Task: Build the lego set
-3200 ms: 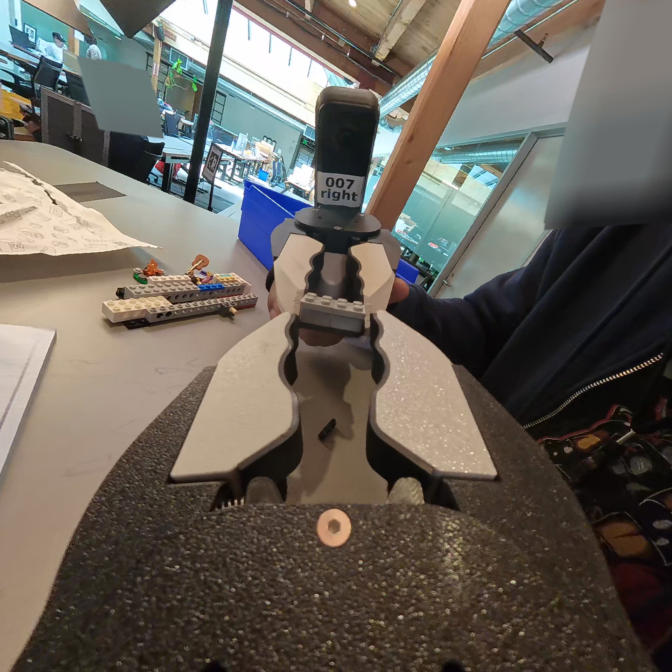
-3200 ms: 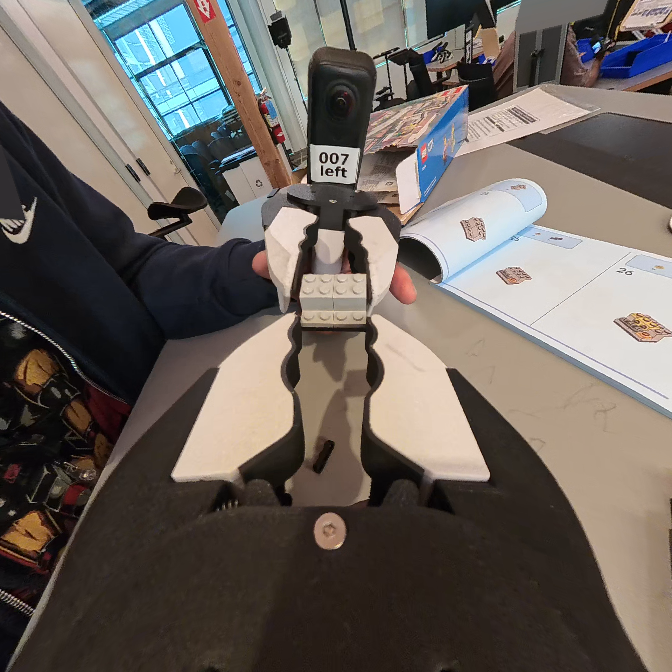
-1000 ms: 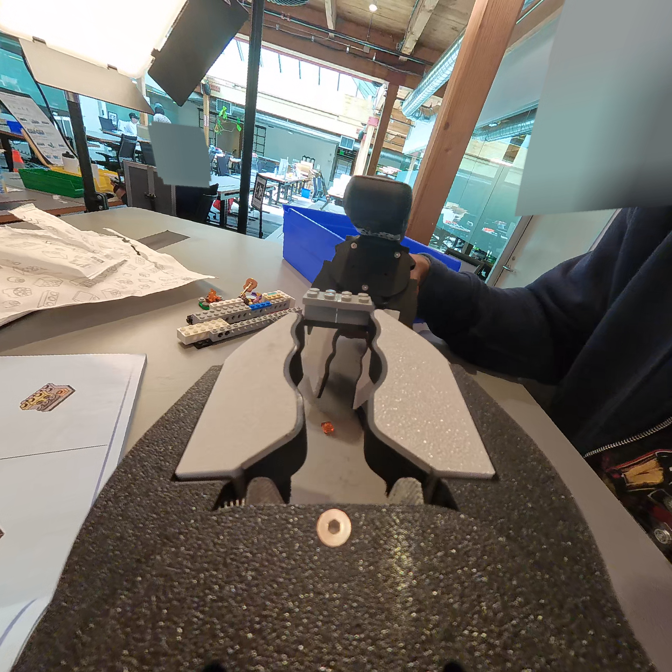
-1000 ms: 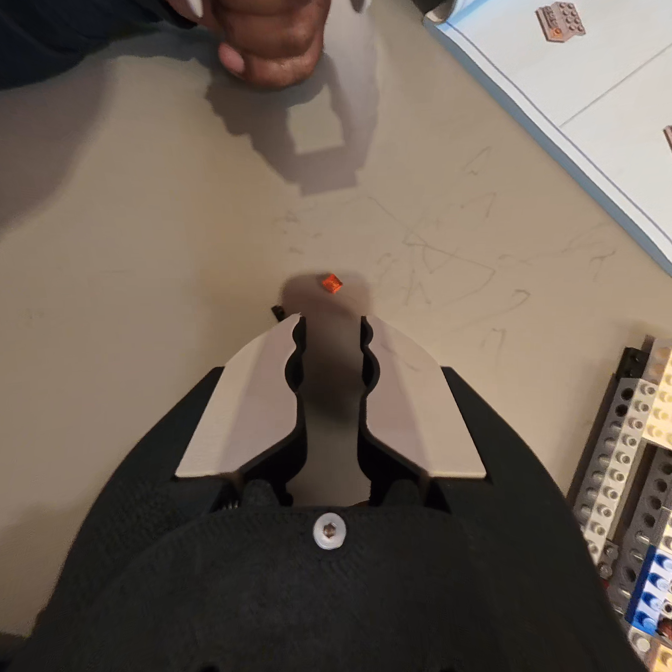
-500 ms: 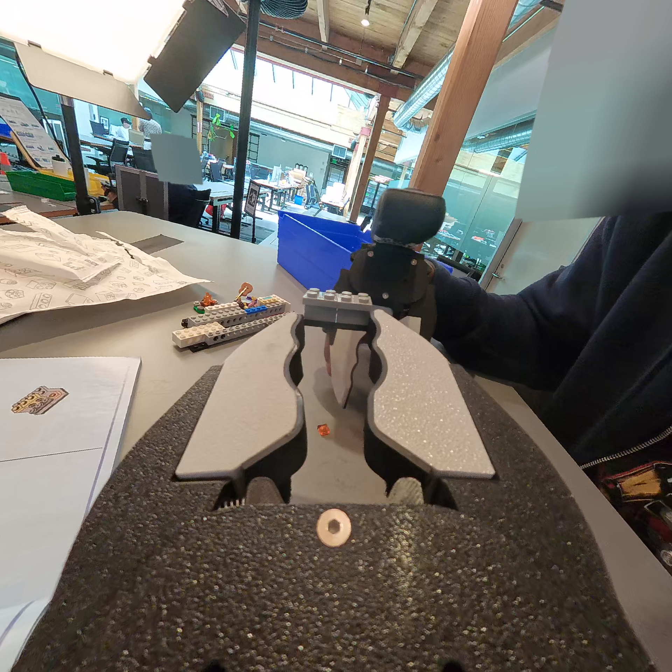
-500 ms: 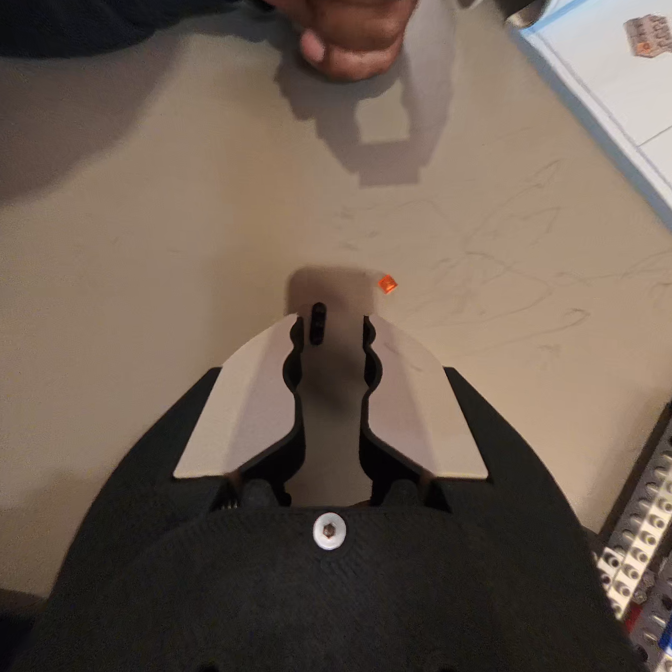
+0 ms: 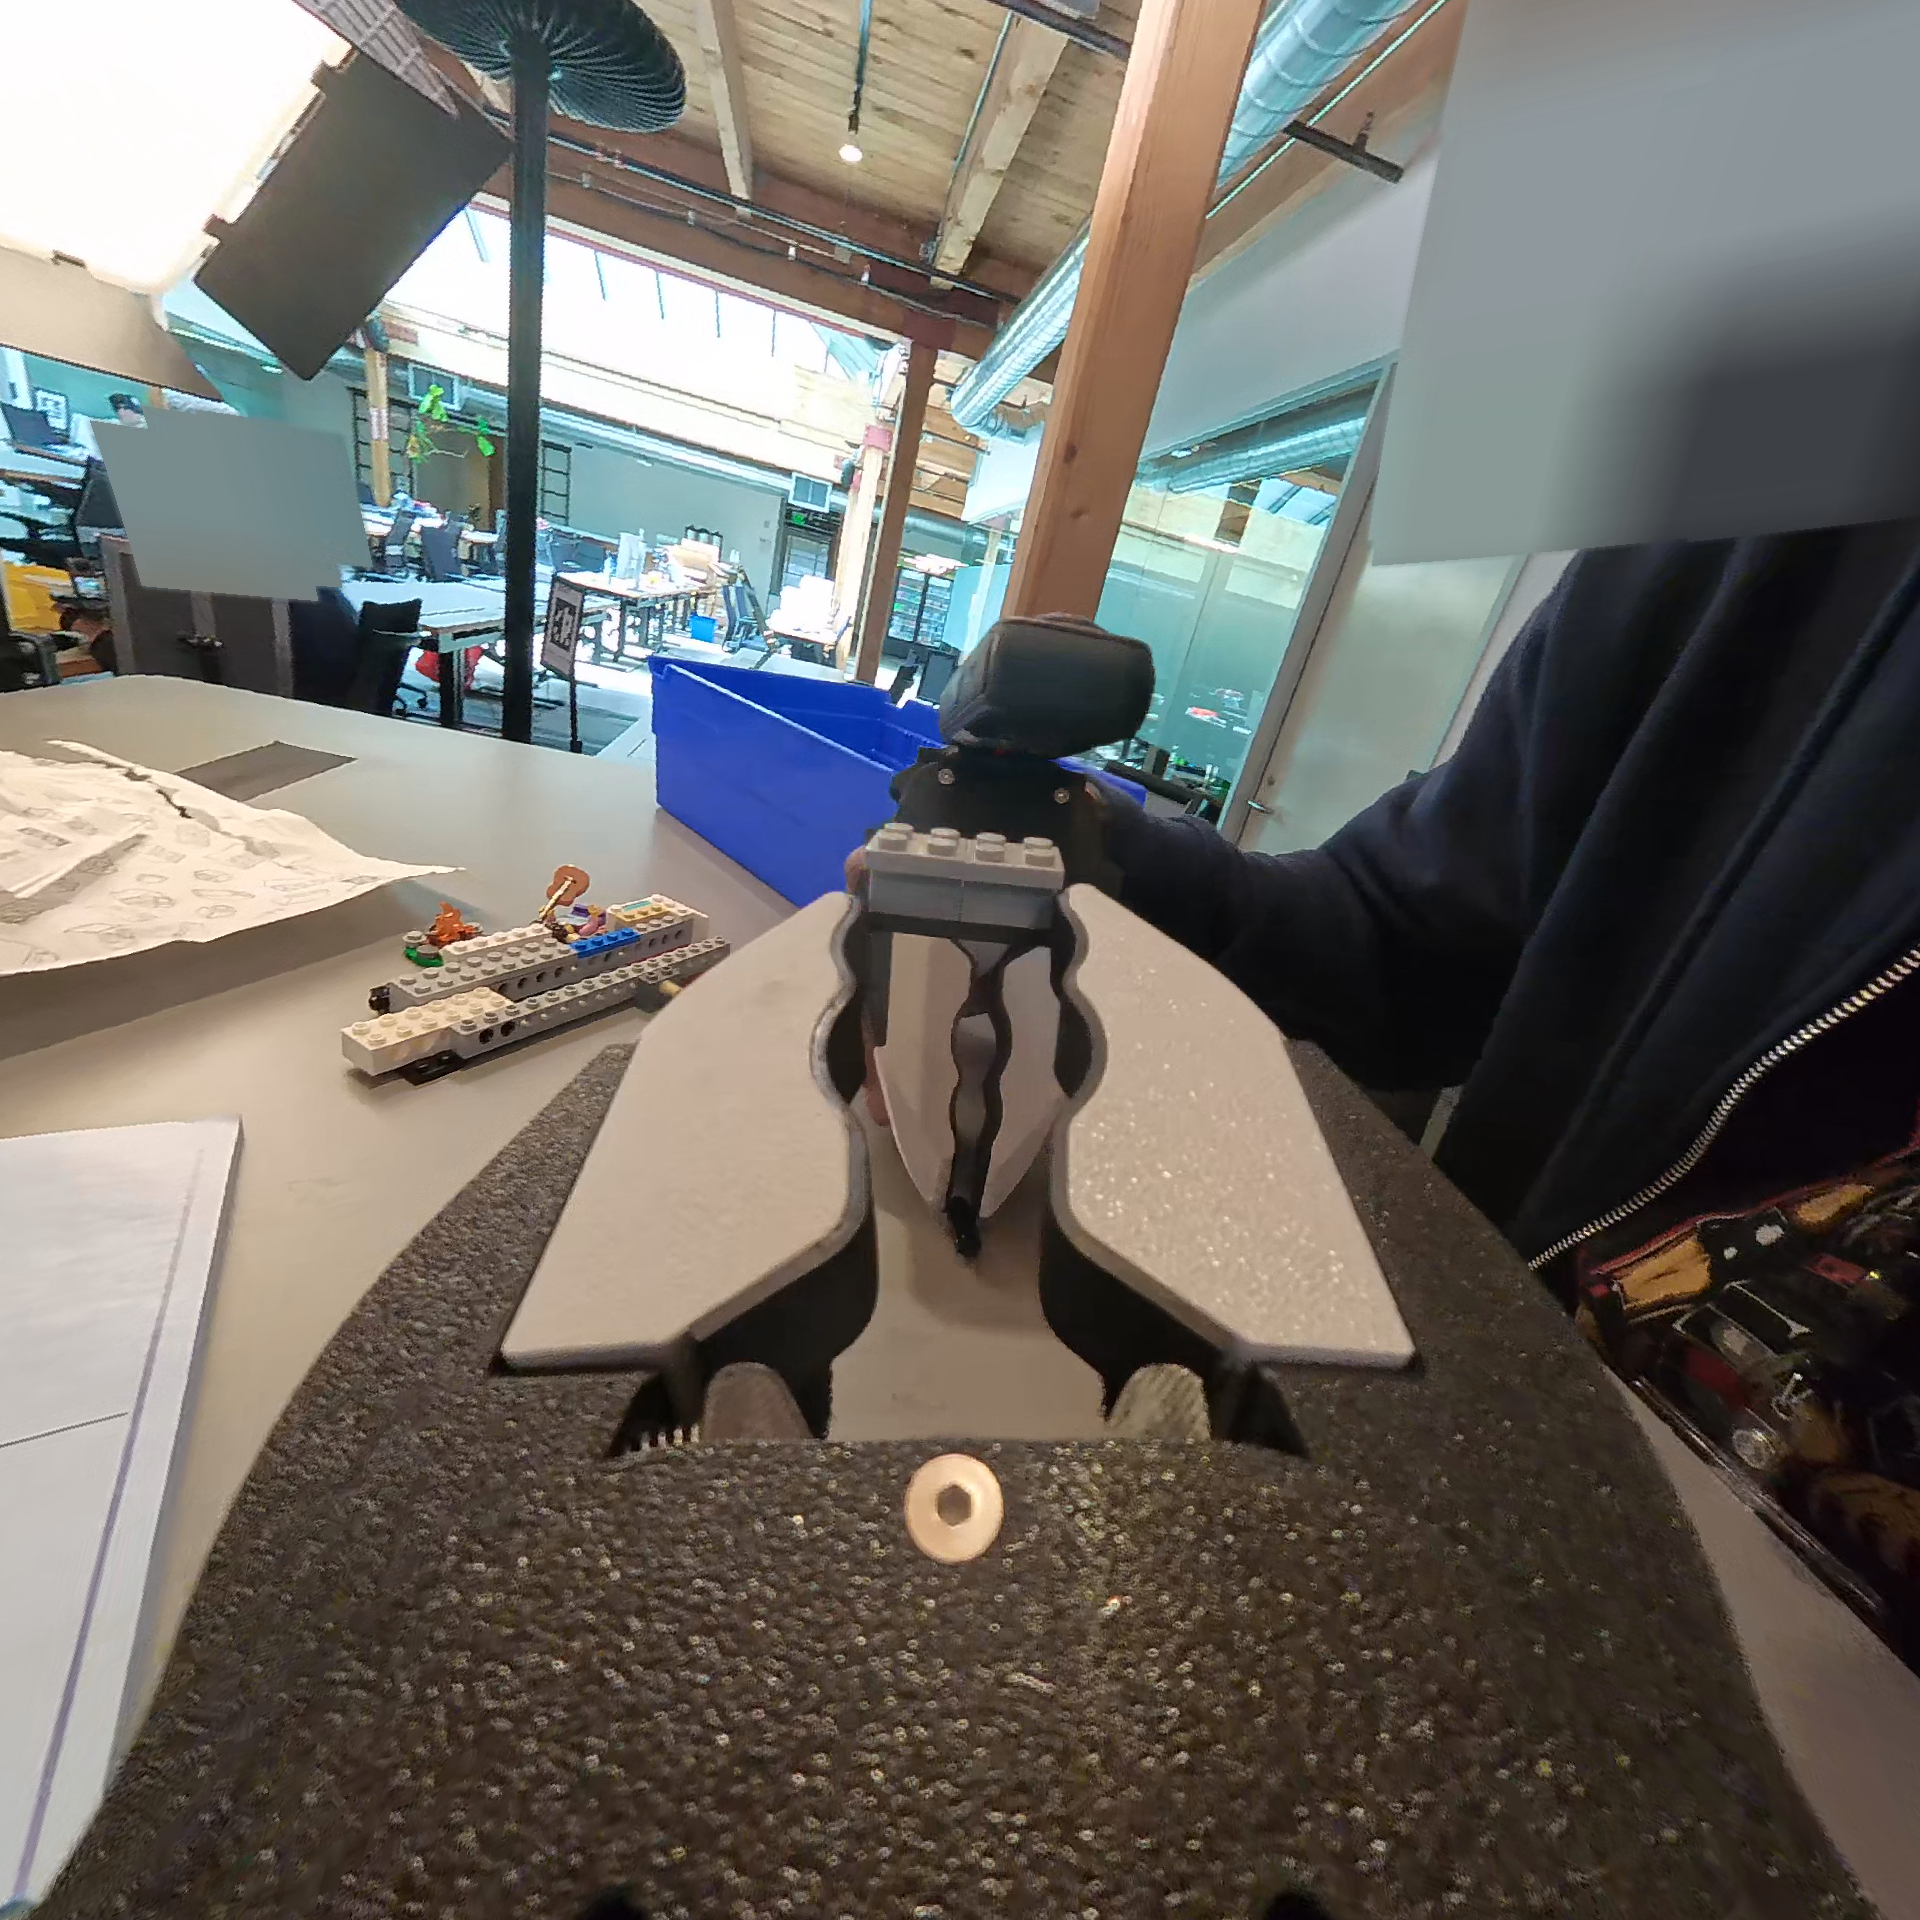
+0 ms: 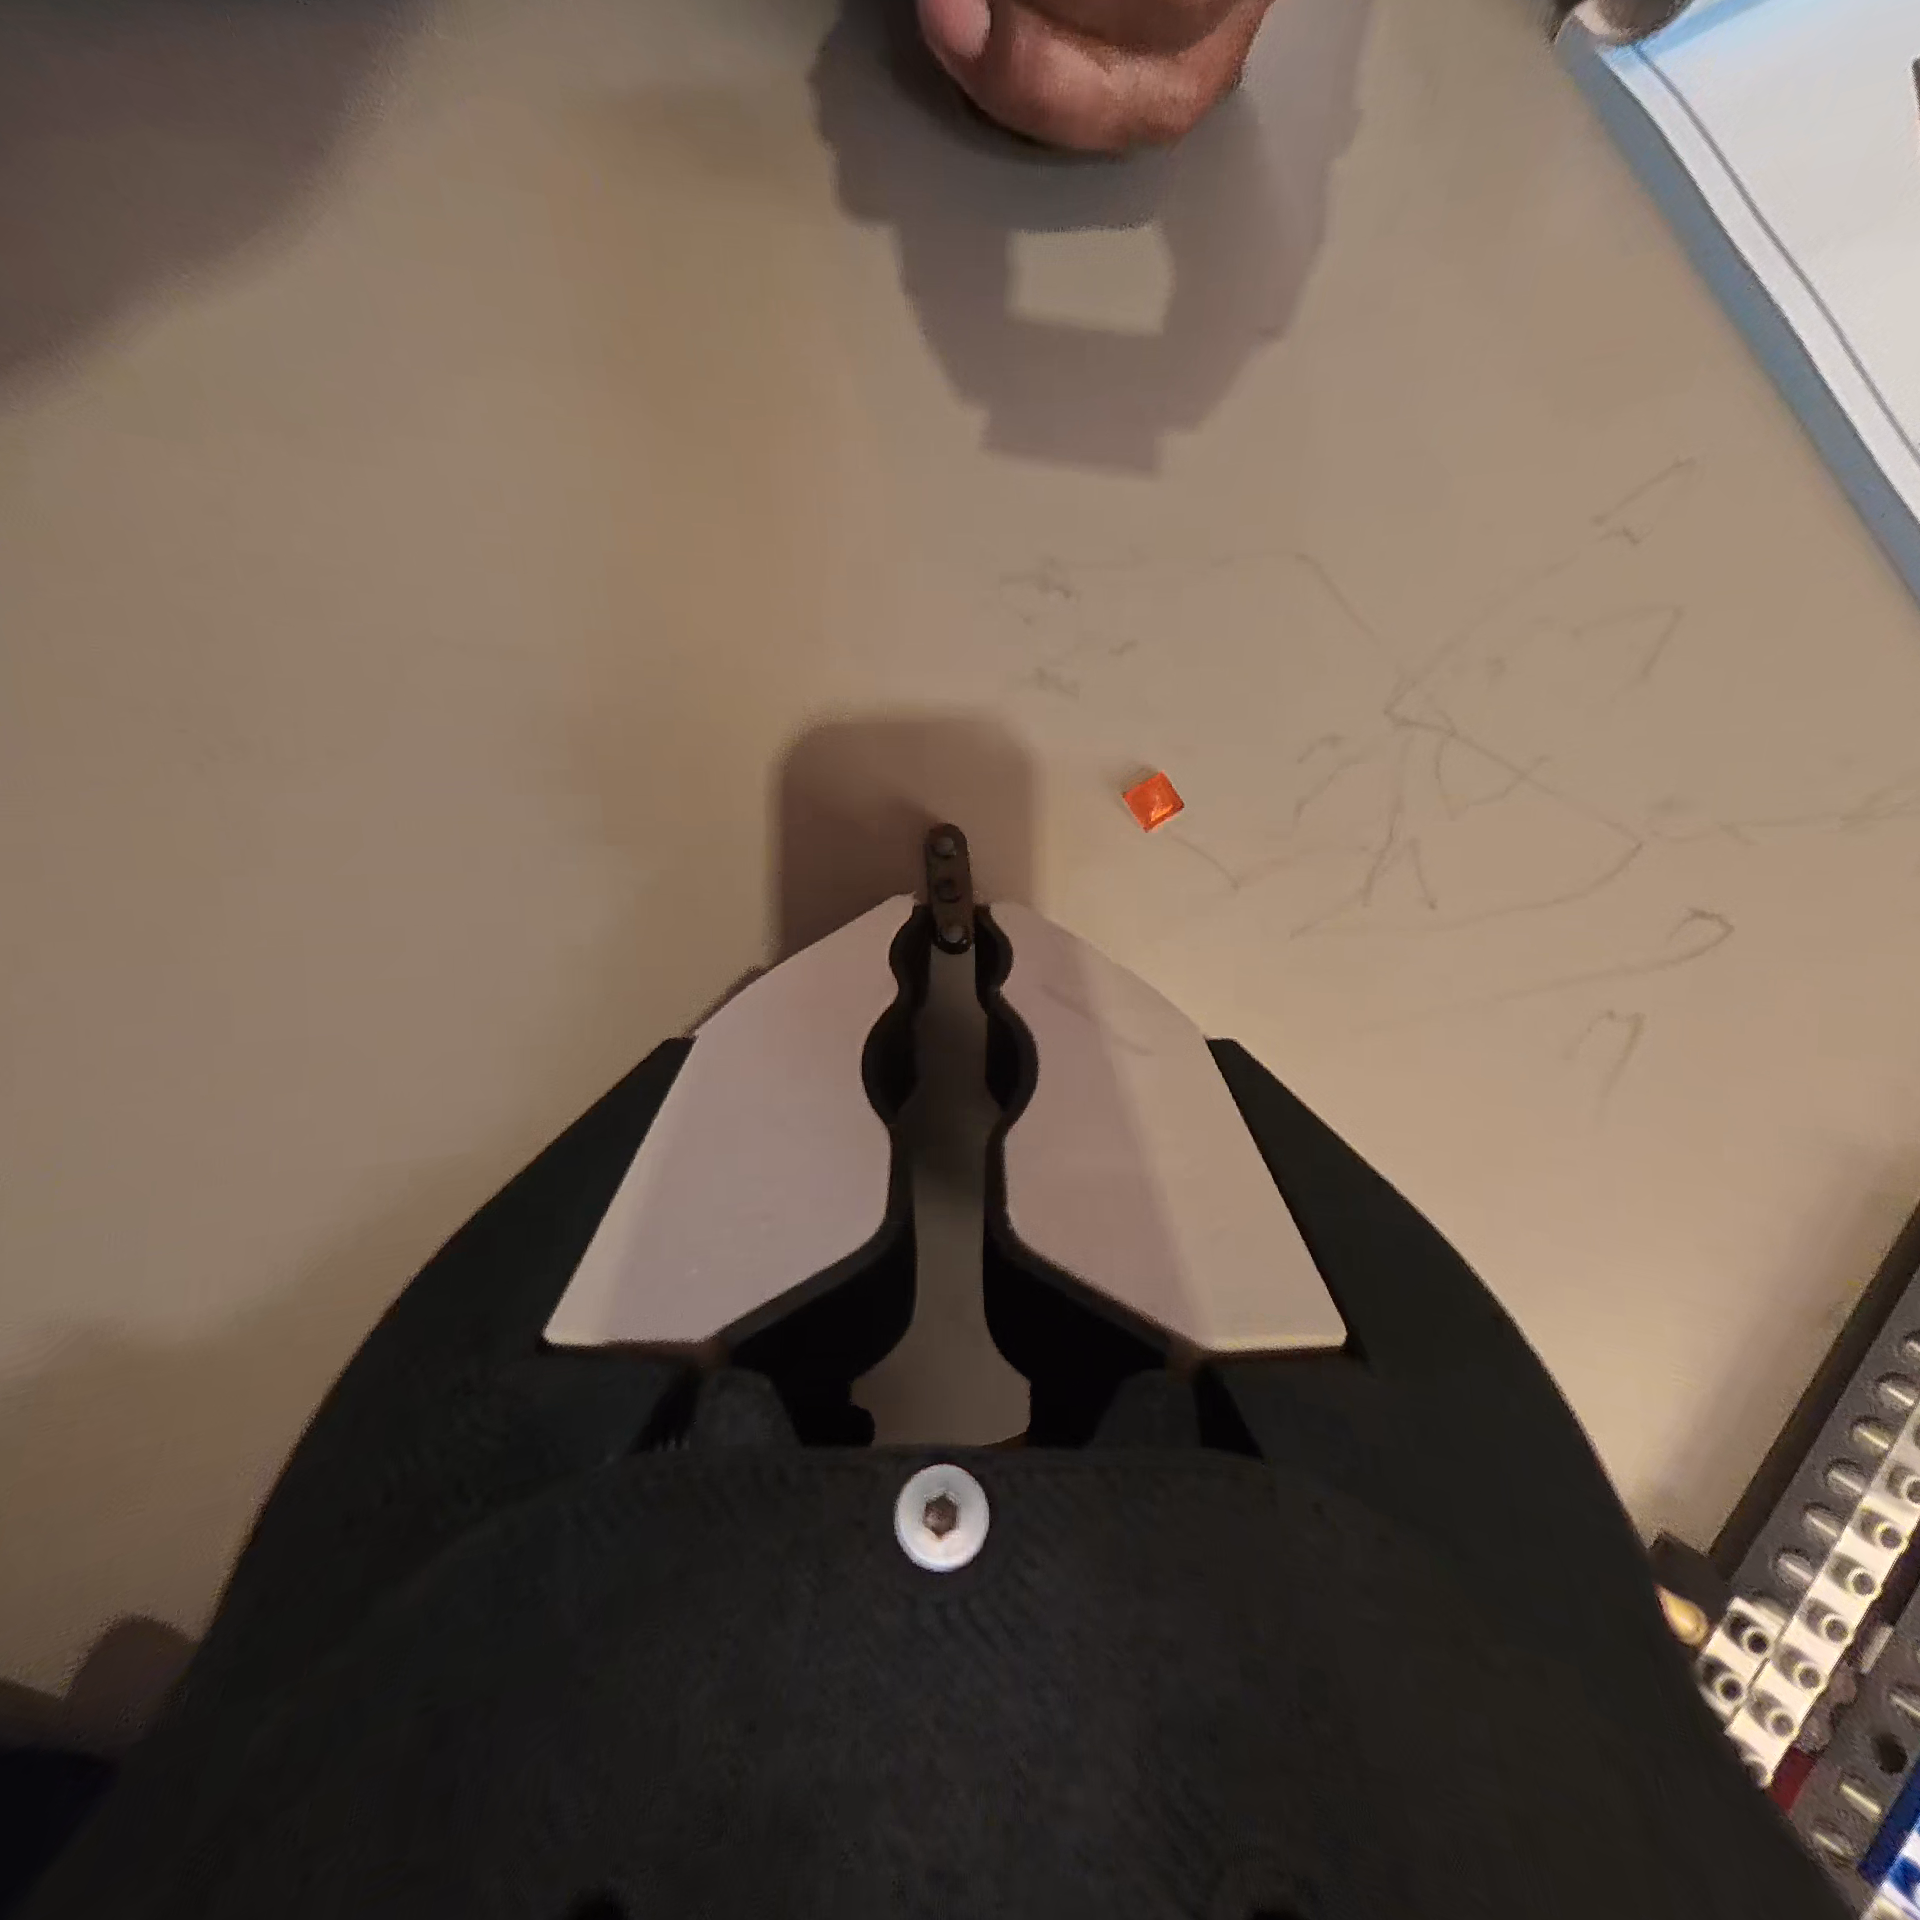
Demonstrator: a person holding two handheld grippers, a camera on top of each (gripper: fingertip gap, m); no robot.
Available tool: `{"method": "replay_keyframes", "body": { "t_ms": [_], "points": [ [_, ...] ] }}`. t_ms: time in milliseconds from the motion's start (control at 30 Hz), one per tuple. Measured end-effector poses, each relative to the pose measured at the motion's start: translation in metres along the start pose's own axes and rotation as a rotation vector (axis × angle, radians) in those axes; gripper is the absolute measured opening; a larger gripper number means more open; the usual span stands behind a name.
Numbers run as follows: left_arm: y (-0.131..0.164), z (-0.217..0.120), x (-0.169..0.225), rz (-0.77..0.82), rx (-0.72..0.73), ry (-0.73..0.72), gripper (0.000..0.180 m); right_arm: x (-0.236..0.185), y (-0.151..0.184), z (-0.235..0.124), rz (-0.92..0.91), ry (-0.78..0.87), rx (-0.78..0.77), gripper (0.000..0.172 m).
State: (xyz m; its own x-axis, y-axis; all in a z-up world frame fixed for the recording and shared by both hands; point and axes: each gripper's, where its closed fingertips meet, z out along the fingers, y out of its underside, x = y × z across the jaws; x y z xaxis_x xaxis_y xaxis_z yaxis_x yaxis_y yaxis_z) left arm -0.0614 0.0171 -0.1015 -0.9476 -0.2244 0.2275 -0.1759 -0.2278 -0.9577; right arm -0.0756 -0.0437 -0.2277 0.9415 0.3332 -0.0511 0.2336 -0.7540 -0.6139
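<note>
Left gripper (image 7: 961, 914) clamping grey brick (image 7: 964, 878), right gripper (image 8: 948, 920) pinching black strip (image 8: 947, 883) on table (image 8: 416, 623), orange tile (image 8: 1153, 800) near.

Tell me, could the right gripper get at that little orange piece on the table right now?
Probably not yet: the right gripper is shut on a small black piece. The orange piece lies close by on bare table, nothing blocking it.

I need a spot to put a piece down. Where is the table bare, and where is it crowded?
Bare: the grey tabletop left of the small orange square tile, up to the hand. Crowded: the right edge, with the white instruction booklet and the long grey-and-white brick build.
</note>
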Motion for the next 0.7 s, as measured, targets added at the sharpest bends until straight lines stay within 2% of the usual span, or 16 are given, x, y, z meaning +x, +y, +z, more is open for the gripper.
{"method": "replay_keyframes", "body": {
  "t_ms": [200, 367, 467, 533, 700],
  "points": [
    [-0.016, -0.008, 0.016, -0.026, 0.104, 0.109, 0.033, 0.001, -0.038, -0.031, -0.048, -0.013, 0.136, 0.008],
    [-0.02, -0.016, 0.019, -0.003, 0.117, 0.123, 0.033, 0.005, -0.102, -0.077, -0.197, -0.008, 0.222, 0.007],
    [-0.018, -0.017, 0.022, -0.012, 0.104, 0.149, 0.033, 0.003, -0.133, -0.089, -0.293, -0.012, 0.27, 0.007],
    [-0.017, -0.016, 0.026, -0.013, 0.097, 0.171, 0.033, -0.001, -0.143, -0.086, -0.342, -0.035, 0.272, 0.007],
    [-0.016, -0.012, 0.03, -0.024, 0.095, 0.213, 0.033, -0.005, -0.142, -0.078, -0.397, -0.035, 0.242, 0.008]
  ]
}}
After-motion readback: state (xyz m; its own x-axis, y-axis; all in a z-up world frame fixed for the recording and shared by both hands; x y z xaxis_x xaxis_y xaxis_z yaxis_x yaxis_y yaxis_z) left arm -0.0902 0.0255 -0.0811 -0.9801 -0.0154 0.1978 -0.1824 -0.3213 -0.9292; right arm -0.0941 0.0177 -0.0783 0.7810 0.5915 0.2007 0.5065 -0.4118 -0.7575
